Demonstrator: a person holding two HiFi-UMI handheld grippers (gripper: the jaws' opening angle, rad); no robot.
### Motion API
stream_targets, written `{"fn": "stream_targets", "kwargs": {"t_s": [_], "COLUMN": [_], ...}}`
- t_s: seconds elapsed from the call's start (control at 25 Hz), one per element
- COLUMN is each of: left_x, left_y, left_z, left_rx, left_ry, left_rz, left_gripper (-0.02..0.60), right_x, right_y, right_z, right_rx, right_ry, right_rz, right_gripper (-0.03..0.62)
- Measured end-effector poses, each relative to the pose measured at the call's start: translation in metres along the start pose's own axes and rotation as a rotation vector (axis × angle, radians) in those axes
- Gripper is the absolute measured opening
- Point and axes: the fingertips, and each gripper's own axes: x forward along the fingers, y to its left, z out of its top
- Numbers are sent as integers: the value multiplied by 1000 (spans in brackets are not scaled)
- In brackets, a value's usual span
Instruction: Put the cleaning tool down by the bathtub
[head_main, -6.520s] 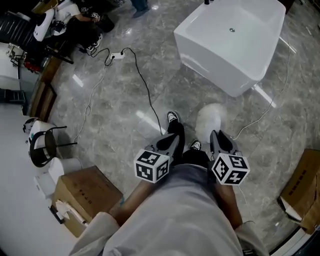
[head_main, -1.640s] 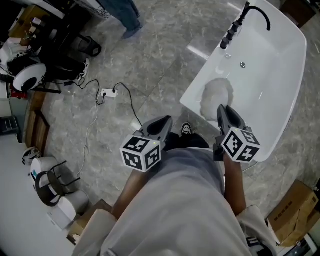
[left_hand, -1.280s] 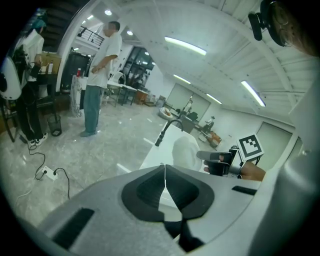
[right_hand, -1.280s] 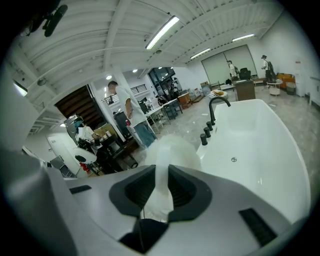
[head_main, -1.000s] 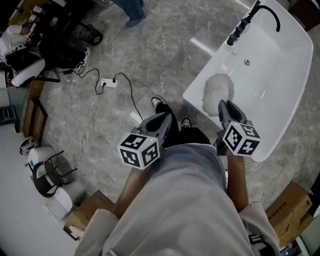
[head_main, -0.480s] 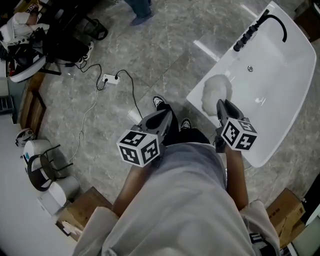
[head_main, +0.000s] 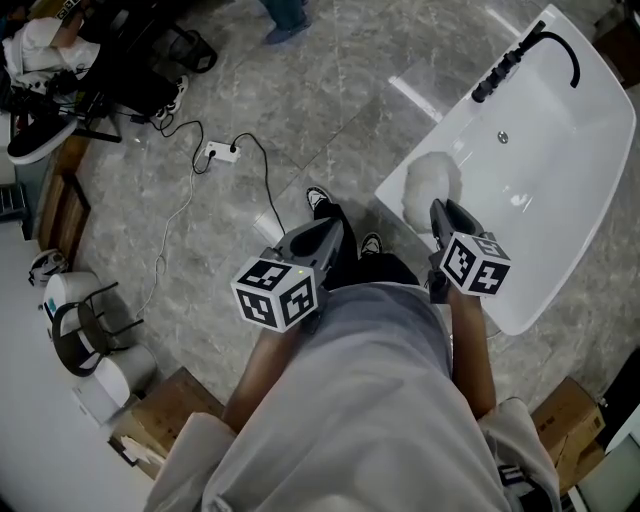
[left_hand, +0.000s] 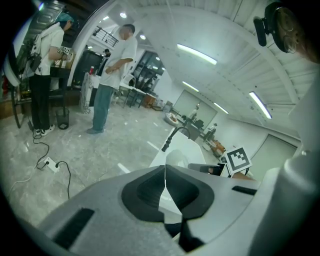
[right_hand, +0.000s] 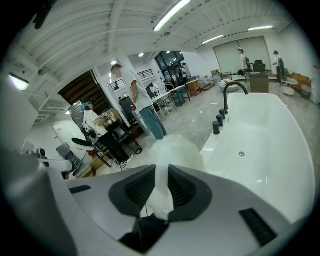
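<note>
Left gripper (head_main: 322, 237): jaws were seen pressed together in the left gripper view, pads meeting along one line, nothing between them. It was held low over the grey marble floor (head_main: 300, 110), pointed forward and down, well left of the tub. The person's two shoes (head_main: 318, 200) were seen on the floor between the two grippers.

Right gripper (head_main: 441, 212): jaws were held narrowly apart and clamped on the white stem of the cleaning tool (head_main: 430, 184). In the right gripper view the stem was seen pinched between the dark pads (right_hand: 181, 192), with the fluffy white head (right_hand: 177, 147) sticking out just past the jaw tips.

From the head view the tool's head was placed straight ahead of the right gripper, over the near rim of the white bathtub (head_main: 560, 140). Contact between head and rim could not be told. The tool was off the floor, carried by the gripper alone.

A row of black tap knobs (head_main: 497, 75) was seen on the tub's rim beyond the tool, well apart from it.
</note>
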Motion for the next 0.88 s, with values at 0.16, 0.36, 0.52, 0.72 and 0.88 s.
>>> {"fn": "stream_targets", "kwargs": {"t_s": [0.16, 0.36, 0.52, 0.72, 0.88], "left_x": [-1, -4, -5, -11, -12], "left_y": [3, 9, 13, 19, 25], "left_z": [-1, -1, -2, 1, -1], "left_rx": [-6, -14, -26, -37, -45], "left_ry": [2, 3, 3, -2, -3], "left_rz": [4, 10, 15, 27, 34], "left_gripper": [9, 9, 9, 9, 9], "right_x": [7, 16, 28, 39, 47], "right_y": [-3, -3, -5, -4, -5], "right_z": [-6, -13, -24, -32, -41], "right_rx": [-2, -5, -1, -7, 3], "right_ry": [21, 46, 84, 122, 134], "right_rz": [-6, -4, 7, 3, 2], "right_gripper": [74, 74, 74, 74, 74]}}
